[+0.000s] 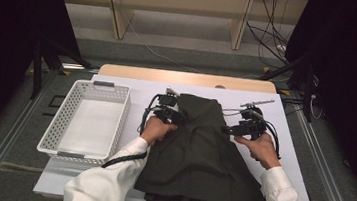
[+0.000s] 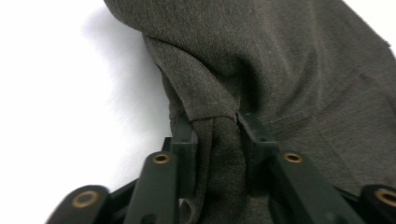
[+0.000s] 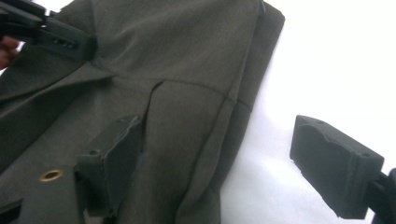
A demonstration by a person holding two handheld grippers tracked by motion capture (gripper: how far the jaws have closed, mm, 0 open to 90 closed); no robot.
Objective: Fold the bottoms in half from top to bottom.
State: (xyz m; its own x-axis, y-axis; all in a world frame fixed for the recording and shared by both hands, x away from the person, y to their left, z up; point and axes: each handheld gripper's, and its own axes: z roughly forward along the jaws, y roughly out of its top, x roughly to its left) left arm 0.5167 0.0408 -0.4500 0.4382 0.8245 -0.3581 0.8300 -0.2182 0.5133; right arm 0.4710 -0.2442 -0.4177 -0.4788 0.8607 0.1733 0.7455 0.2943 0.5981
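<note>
A dark grey-brown garment lies spread on the white counter, its narrow end at the far side and its wide end hanging over the near edge. At the garment's far left edge the left gripper has its jaws pinching a bunched fold of the cloth — in the left gripper view the fabric is squeezed into a narrow column between the two pads. The right gripper sits at the garment's right edge with its jaws spread wide: one jaw rests over the cloth, the other over bare counter, so the edge lies between them, seemingly ungripped. A white mesh basket stands on the left of the counter, just beside the garment.
</note>
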